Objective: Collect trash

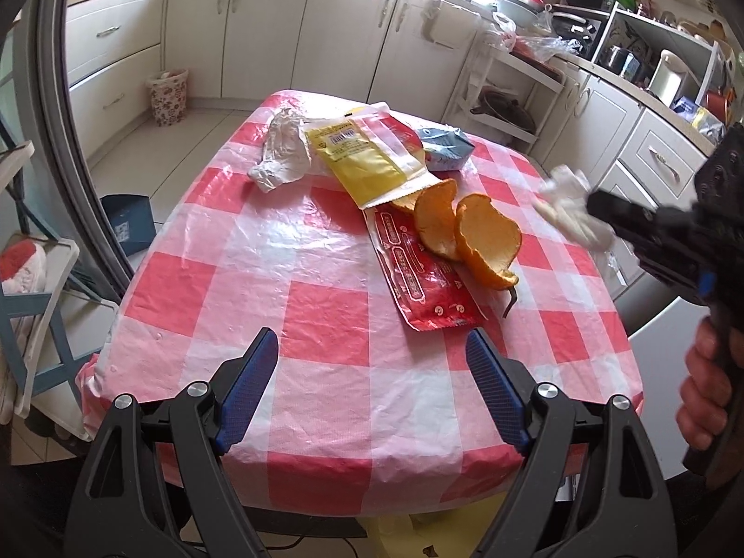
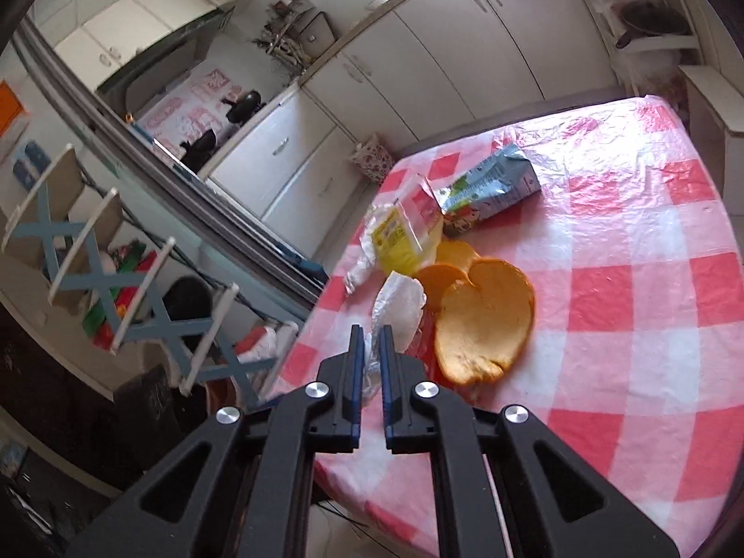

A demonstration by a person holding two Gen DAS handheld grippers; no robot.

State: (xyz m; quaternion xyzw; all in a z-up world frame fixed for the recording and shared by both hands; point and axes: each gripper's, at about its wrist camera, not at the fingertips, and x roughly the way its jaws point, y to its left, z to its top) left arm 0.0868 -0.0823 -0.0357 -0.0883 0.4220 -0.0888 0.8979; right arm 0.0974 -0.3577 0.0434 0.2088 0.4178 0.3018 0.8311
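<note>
My right gripper (image 2: pixel 371 330) is shut on a crumpled white tissue (image 2: pixel 400 302), which sticks out past its fingertips. The left wrist view shows that gripper (image 1: pixel 593 207) and the tissue (image 1: pixel 569 209) over the table's right side. My left gripper (image 1: pixel 372 335) stands open and holds nothing, above the near part of the red-and-white checked table (image 1: pixel 325 307). On the cloth lie orange peels (image 1: pixel 469 232), a red wrapper (image 1: pixel 423 279), a yellow packet (image 1: pixel 367 158), a blue-grey carton (image 1: pixel 444 149) and a crumpled white plastic scrap (image 1: pixel 281 151).
A floral bin (image 1: pixel 168 95) stands on the floor by the cabinets. A blue box (image 1: pixel 130 223) sits left of the table, beside a folding rack (image 1: pixel 37 307). A white shelf cart (image 1: pixel 511 93) is behind the table. A hand (image 1: pixel 707 395) grips the right tool.
</note>
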